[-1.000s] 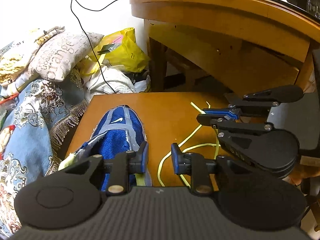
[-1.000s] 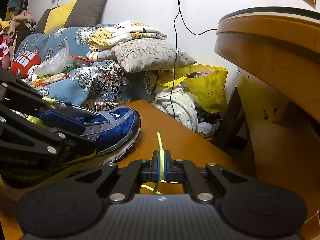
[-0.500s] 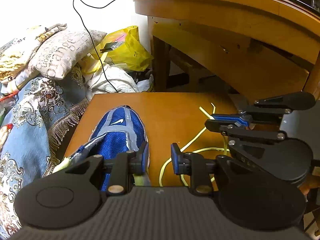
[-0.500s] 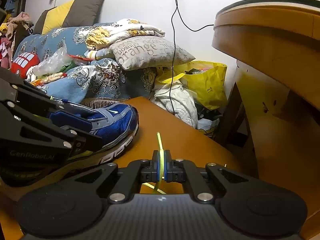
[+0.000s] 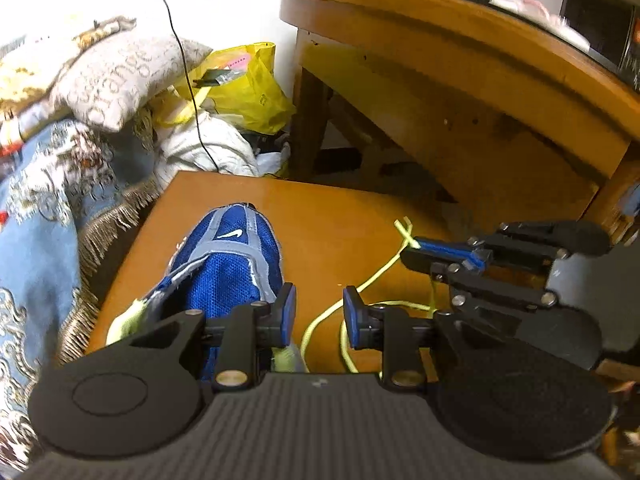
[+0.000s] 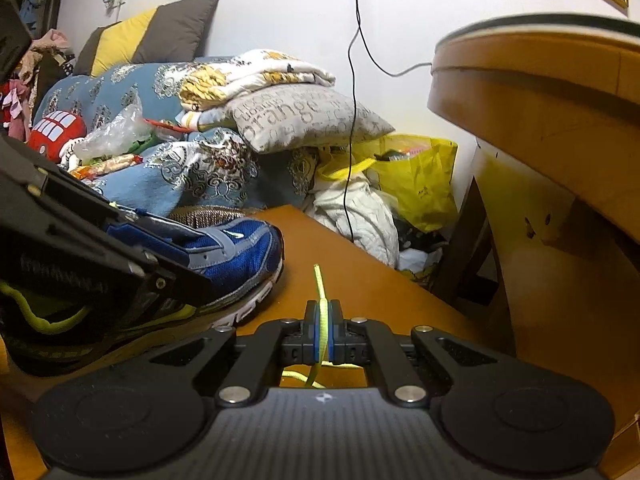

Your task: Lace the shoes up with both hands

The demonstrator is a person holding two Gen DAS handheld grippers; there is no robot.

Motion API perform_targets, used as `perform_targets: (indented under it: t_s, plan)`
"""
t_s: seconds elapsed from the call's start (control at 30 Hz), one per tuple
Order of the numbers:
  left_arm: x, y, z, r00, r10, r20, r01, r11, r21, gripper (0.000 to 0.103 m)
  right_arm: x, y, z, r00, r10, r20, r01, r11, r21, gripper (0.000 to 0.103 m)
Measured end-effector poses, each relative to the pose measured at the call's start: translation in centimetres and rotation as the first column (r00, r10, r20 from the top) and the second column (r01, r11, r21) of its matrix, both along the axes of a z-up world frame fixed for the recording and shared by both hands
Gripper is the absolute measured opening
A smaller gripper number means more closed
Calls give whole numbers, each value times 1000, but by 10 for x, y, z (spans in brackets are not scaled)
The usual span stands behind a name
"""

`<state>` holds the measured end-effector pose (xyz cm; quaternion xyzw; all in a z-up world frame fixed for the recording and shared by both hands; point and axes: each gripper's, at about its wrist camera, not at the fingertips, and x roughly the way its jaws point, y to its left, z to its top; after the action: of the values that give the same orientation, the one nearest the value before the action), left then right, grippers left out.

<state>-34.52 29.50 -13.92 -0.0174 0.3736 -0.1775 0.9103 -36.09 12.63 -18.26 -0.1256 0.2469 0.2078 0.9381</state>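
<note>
A blue mesh running shoe [image 5: 230,260] lies on a low wooden table [image 5: 332,216], toe pointing away; it also shows in the right wrist view [image 6: 236,252]. A yellow-green lace [image 5: 376,272] trails over the table to its right. My left gripper [image 5: 319,312] is open and empty, its left finger against the shoe's right side. My right gripper [image 6: 323,320] is shut on the lace [image 6: 320,288], whose tip sticks up past the pads; in the left wrist view it [image 5: 416,246] is at the right, above the table.
A big wooden table [image 5: 460,60] overhangs at the right. A sofa with blue patterned throw [image 5: 44,208], pillows [image 6: 304,120], a yellow bag [image 5: 248,88], white cloth and a hanging black cable [image 6: 352,120] crowd the far and left sides.
The right gripper, still shut on the lace, has moved right and a little away from the left gripper. The left gripper stays open by the shoe.
</note>
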Motion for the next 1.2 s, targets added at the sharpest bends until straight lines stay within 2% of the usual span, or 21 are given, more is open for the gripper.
perform_targets:
  t_s: [0.13, 0.3, 0.4, 0.5, 0.63, 0.73, 0.77, 0.87, 1.07, 1.2]
  plan:
    - [4, 16, 2, 999, -1, -46, -4, 995, -98, 28, -1, 3, 0, 1000, 16, 9, -16, 1000, 0, 3]
    - [3, 29, 8, 999, 11, -49, -19, 984, -177, 40, 0, 4, -1, 1000, 21, 7, -21, 1000, 13, 3]
    - [-3, 34, 13, 999, 34, -30, -38, 984, -172, 48, 0, 5, -2, 1000, 29, 9, -29, 999, 19, 3]
    - [-7, 38, 14, 999, 40, -16, -42, 986, -162, 48, -2, 6, -2, 999, 44, 31, -44, 999, 15, 3]
    - [-3, 34, -1, 998, 33, -44, -38, 993, -114, 47, -5, 13, -3, 992, 85, 93, -83, 996, -26, 3]
    - [1, 29, -11, 998, 15, -68, -23, 993, -112, 43, -8, 22, -6, 982, 122, 142, -111, 990, -86, 3]
    - [2, 28, -14, 997, 14, -73, -23, 993, -114, 35, -9, 25, -8, 979, 132, 156, -116, 987, -109, 3]
    - [2, 24, -18, 998, 38, -49, -42, 996, -77, 24, -11, 32, -12, 968, 162, 194, -128, 976, -177, 3]
    - [-10, 29, -27, 999, 29, 42, -25, 994, -106, 24, -10, 42, -23, 941, 219, 258, -127, 935, -332, 3]
    - [-24, 32, -32, 992, -2, 127, 14, 995, -99, 23, -12, 52, -34, 911, 291, 293, -129, 876, -466, 3]
